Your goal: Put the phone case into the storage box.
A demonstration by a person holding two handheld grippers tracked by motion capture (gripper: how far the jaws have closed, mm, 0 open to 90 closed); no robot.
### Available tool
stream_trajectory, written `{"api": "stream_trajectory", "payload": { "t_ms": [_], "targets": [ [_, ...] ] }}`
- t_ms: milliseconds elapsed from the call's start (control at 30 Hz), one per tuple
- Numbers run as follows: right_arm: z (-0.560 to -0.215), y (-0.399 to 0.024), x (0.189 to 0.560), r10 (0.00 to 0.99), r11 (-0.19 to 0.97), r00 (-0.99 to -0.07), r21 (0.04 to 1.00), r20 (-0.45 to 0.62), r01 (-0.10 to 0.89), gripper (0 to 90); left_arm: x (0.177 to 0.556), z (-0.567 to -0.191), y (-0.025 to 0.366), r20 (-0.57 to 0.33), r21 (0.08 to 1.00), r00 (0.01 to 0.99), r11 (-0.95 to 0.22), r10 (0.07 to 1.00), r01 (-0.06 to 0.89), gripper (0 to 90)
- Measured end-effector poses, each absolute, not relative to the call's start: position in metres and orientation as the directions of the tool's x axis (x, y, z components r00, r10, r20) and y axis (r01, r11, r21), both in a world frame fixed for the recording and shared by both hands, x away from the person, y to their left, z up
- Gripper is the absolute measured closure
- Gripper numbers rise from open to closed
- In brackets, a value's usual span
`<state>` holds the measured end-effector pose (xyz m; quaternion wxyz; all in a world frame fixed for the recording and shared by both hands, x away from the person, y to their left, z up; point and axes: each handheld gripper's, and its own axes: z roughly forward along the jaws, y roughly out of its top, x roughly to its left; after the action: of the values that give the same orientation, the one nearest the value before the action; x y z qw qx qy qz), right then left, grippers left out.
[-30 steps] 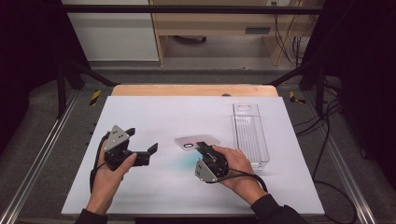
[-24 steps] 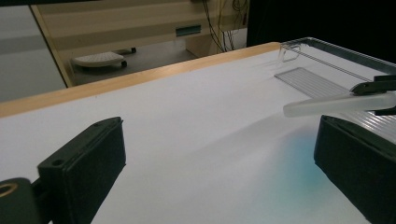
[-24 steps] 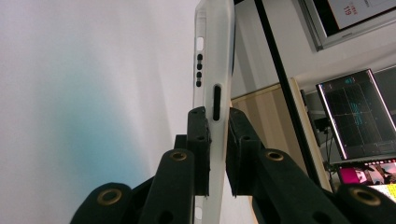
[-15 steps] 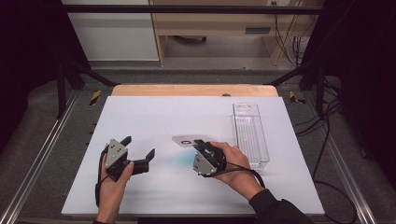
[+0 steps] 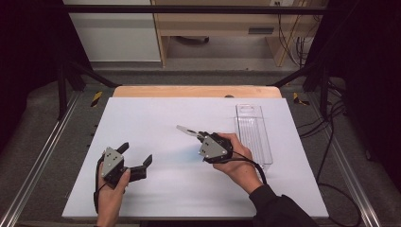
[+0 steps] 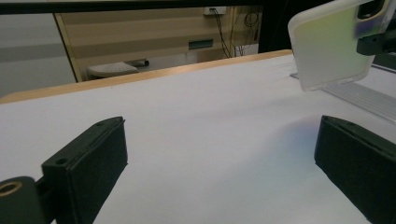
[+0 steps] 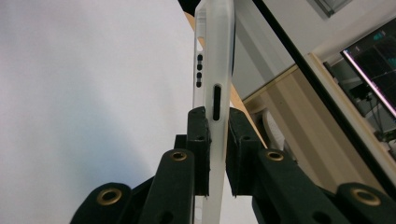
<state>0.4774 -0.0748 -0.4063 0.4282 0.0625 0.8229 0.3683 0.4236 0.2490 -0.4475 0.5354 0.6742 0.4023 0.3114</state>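
Observation:
A translucent white phone case [image 5: 187, 130] [image 7: 215, 56] is held off the white table [image 5: 156, 113], and my right gripper [image 5: 202, 136] [image 7: 217, 133] is shut on its bottom edge. The right gripper view looks along the case's thin side, with its cut-outs showing. My left gripper [image 5: 136, 153] [image 6: 219, 158] is near the table's front left, open, with nothing between its jaws. The left gripper view has the case [image 6: 329, 44] hanging at the upper right, well beyond my jaws.
A long clear plastic tray [image 5: 253, 135] [image 6: 369, 98] lies on the right side of the table, just beside my right hand. A wooden strip [image 5: 196, 91] runs along the far edge. Metal frame rails flank the table.
My left gripper has drawn back toward the front edge, still open. My right gripper has carried the case a little up and away from the person.

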Motion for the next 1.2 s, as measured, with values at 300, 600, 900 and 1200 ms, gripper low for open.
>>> {"api": "stream_trajectory", "payload": {
  "t_ms": [300, 600, 900, 1200],
  "targets": [
    [-0.393, -0.089, 0.494, 0.525, 0.622, -0.678, 0.776, -0.514, -0.107, 81.4, 0.421, -0.451, 0.25, 0.004, 0.973, 0.491, -0.116, 0.871, 0.199, 2.1],
    [-0.376, -0.112, 0.507, 0.621, 0.502, -0.693, 0.865, -0.366, -0.007, 81.4, 0.42, -0.454, 0.246, 0.016, 0.972, 0.502, -0.132, 0.865, 0.195, 2.0],
    [-0.369, -0.124, 0.521, 0.667, 0.416, -0.703, 0.906, -0.247, 0.077, 81.5, 0.421, -0.456, 0.248, 0.006, 0.975, 0.504, -0.117, 0.863, 0.188, 1.9],
    [-0.359, -0.143, 0.536, 0.723, 0.339, -0.674, 0.929, -0.155, 0.151, 81.4, 0.421, -0.456, 0.252, -0.015, 0.979, 0.498, -0.088, 0.867, 0.183, 1.9]
  ]
}}
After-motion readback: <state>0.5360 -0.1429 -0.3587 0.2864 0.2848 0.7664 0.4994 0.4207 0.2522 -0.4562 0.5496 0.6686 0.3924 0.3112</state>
